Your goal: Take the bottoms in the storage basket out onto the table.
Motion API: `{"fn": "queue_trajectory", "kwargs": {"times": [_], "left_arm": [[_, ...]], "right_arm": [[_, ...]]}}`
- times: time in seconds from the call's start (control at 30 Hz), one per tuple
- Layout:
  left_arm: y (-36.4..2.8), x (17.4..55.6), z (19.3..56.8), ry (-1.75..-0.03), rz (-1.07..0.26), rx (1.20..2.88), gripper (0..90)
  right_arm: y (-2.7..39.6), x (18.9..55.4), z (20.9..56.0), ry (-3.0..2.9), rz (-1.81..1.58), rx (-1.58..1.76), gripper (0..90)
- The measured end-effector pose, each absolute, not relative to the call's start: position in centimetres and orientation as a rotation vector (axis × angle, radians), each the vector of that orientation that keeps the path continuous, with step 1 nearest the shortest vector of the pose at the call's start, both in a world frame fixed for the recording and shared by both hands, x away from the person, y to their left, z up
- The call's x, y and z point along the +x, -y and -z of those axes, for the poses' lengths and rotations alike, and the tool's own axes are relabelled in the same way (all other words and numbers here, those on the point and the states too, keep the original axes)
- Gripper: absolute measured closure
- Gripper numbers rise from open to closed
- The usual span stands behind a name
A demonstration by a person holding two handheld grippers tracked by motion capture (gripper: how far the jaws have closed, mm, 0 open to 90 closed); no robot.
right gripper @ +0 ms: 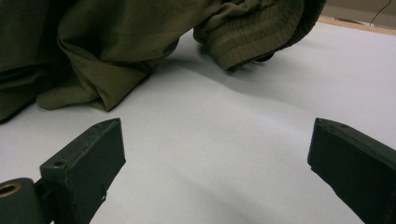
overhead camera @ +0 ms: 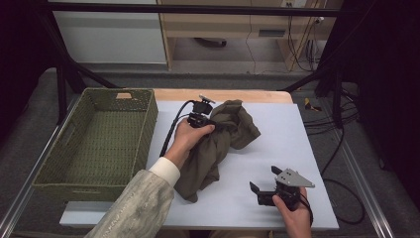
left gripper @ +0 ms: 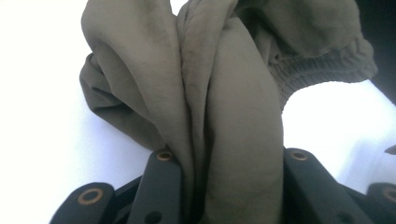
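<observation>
Two grippers, one olive garment

High view: the left gripper (overhead camera: 214,121) clamps the bunched olive garment (overhead camera: 218,144) lying on the white table (overhead camera: 277,144), beside the woven basket (overhead camera: 99,136). The right gripper (overhead camera: 265,186) rests apart.

Left gripper view: cloth folds (left gripper: 219,116) fill its jaws.

Right gripper view: jaws spread wide, nothing between; garment (right gripper: 116,51) beyond.

High view overhead; gripper views close, sharing olive garment (left gripper: 224,116).
</observation>
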State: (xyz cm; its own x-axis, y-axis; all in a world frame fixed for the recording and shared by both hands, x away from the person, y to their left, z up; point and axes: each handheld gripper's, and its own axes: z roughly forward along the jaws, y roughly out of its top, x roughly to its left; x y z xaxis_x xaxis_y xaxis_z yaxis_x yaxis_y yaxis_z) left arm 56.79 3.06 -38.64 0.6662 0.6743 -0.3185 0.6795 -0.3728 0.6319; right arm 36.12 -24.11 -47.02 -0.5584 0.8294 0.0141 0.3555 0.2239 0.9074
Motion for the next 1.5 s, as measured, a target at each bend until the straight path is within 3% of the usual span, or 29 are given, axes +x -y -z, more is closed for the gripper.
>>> {"fn": "queue_trajectory", "kwargs": {"times": [0.1,0.33,0.43,0.8,1.0,1.5], "left_arm": [[-2.9,56.7,38.6,-1.036,0.000,2.112,66.3],[-3.2,56.5,38.0,-1.116,-0.062,2.105,27.7],[-3.8,56.3,37.4,-1.132,-0.086,2.087,20.5],[-6.2,56.1,35.4,-1.148,-0.138,2.090,19.8],[-7.1,55.5,34.4,-1.134,-0.270,2.111,18.4],[-7.3,54.2,32.1,-0.991,-0.234,1.977,8.6]], "right_arm": [[24.1,36.1,47.0,-2.024,-1.304,1.089,4.3],[23.8,36.0,46.8,-2.020,-1.298,1.080,4.3],[23.6,36.0,46.7,-2.022,-1.294,1.070,4.3],[23.7,36.0,46.8,-2.025,-1.286,1.077,4.3],[23.6,35.9,46.7,-2.028,-1.287,1.070,4.2],[23.6,35.9,46.7,-2.025,-1.285,1.073,4.2]]}}
